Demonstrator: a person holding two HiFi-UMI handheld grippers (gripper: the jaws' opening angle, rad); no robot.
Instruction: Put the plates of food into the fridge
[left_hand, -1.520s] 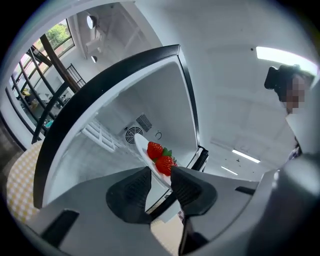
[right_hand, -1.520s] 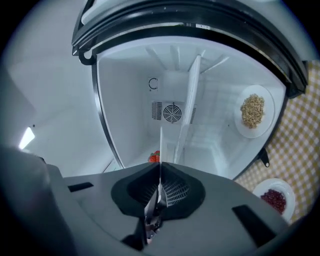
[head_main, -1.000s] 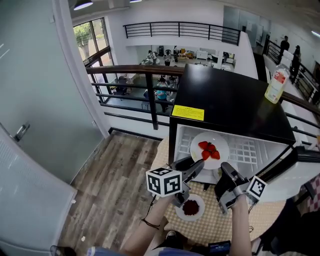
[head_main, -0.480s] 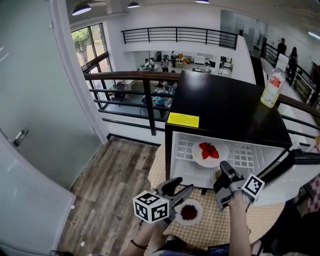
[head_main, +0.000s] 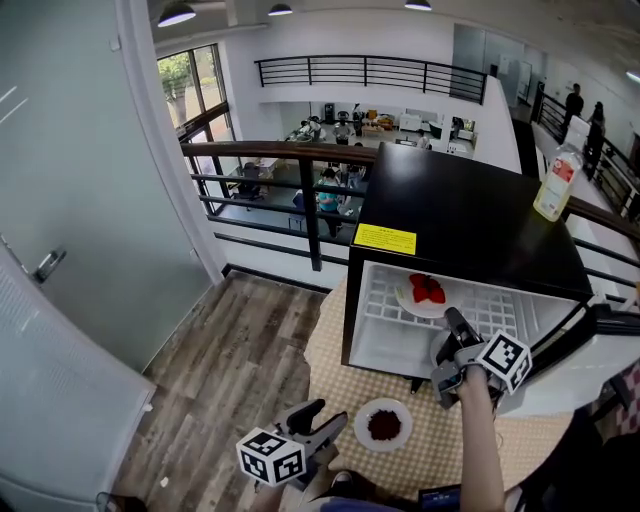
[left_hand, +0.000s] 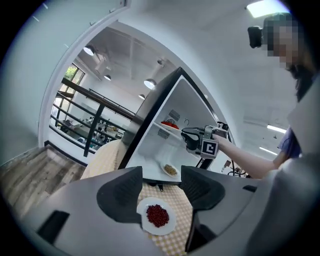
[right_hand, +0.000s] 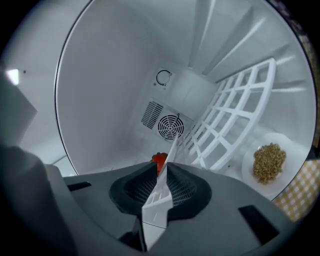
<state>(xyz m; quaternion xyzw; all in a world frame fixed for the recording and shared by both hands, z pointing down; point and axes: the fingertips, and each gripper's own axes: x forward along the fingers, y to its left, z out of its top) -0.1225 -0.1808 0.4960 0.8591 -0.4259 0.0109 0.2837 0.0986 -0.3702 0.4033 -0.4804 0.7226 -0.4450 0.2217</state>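
Step in hand, as we read it, is the release. The strawberry plate (head_main: 420, 308) lies on the left half of the wire shelf (head_main: 500, 305) inside the open fridge (head_main: 460, 210). The right tool (head_main: 450, 350) reaches in at it. Its jaws are narrow and have just been opening. The plate rim stands between them, but the pads look slack on it, since red shows past the rim in the right gripper view.

The left tool (head_main: 330, 414) is low by the worktop's near edge, jaws wide with nothing in them. It is aimed at the plate of dark red food (head_main: 362, 428), which sits on the worktop (head_main: 460, 455) between the fridge front and the near edge, not touched.

Next move, our judgement:
- The right tool backs straight out of the fridge without dragging the rim or tipping the plate off the shelf.
- The left tool goes to the rim of the plate of dark red food, closes on it and carries it level into the fridge.

Count:
- Plates, three: the strawberry plate on the shelf, the grain plate (right_hand: 277, 189) near the front edge of the fridge floor (head_main: 390, 350), and the plate of dark red food on the worktop. Two are in, one is out.
- Tools, two.
- Fridge, one, door open.
- Bottle (head_main: 556, 175), one, at the right edge of the fridge top.
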